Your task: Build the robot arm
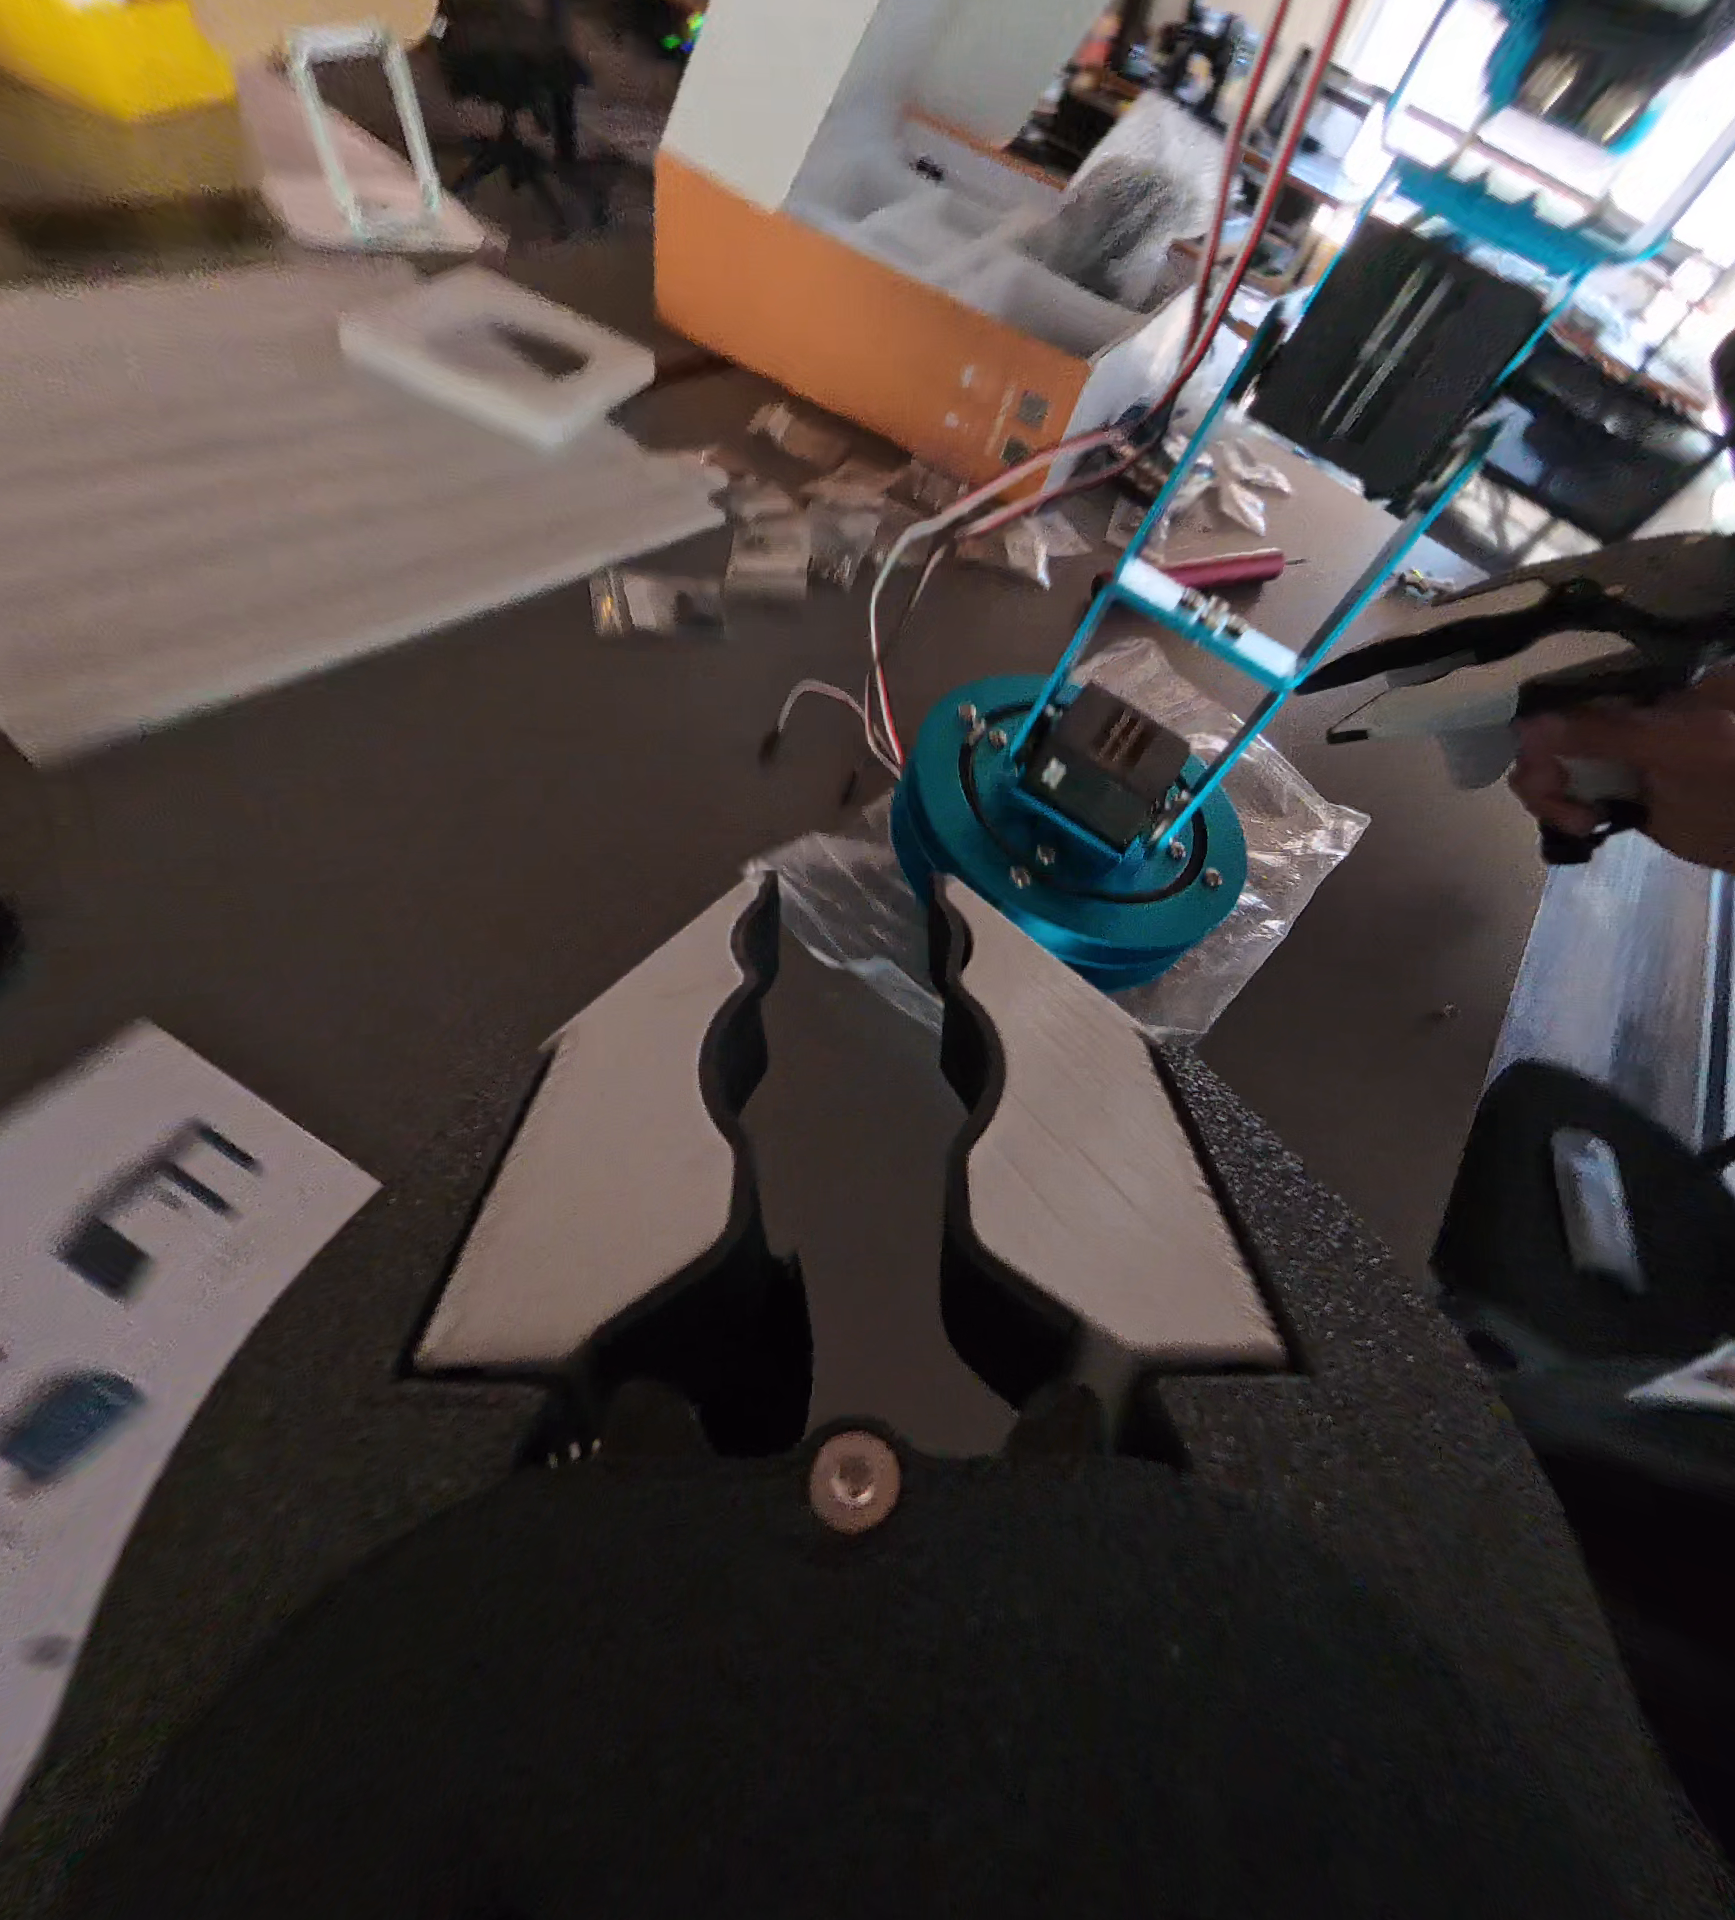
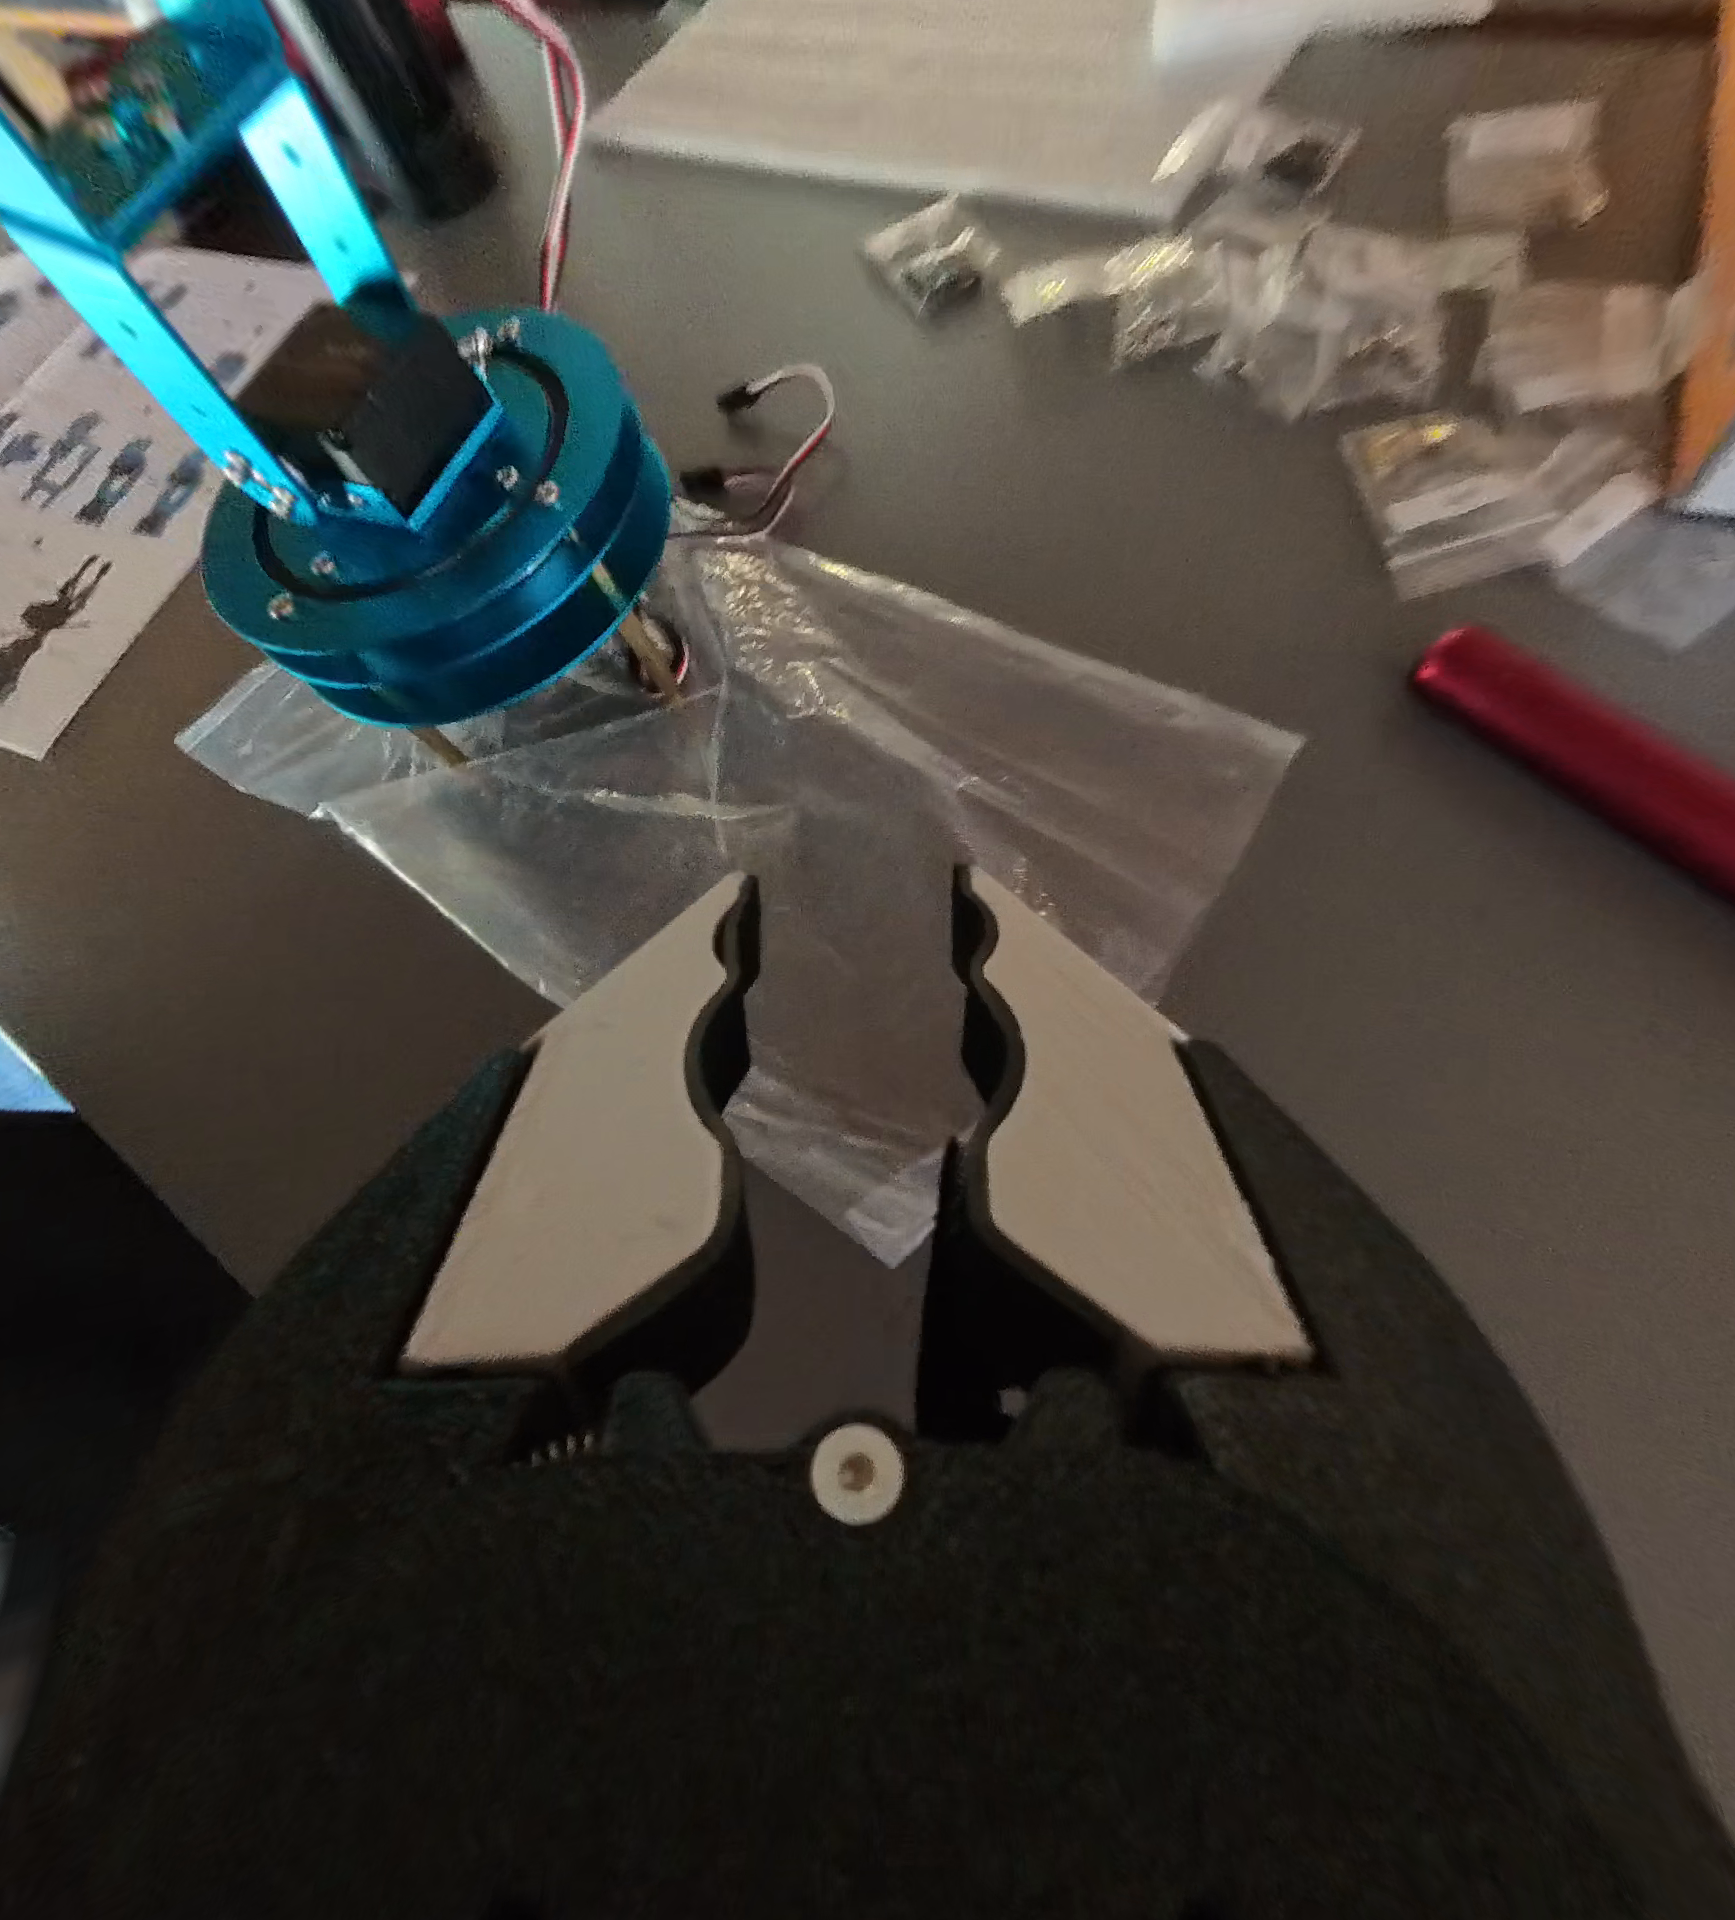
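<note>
The blue frame (image 1: 1289,499) is cut off by the top edge in both views. Small packets (image 2: 1362,270) are blurred beyond telling. The printed sheet (image 1: 63,1299) is smeared. The red tool (image 2: 1621,779) is cut off at the right edge.

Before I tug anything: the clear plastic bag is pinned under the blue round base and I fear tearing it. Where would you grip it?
Probably the free corner of the clear plastic bag that lies flat on the table, pointing away from the blue round base. It already sits between the open fingers of the right gripper, so come in low from that side; the left gripper faces the pinned edge.
</note>
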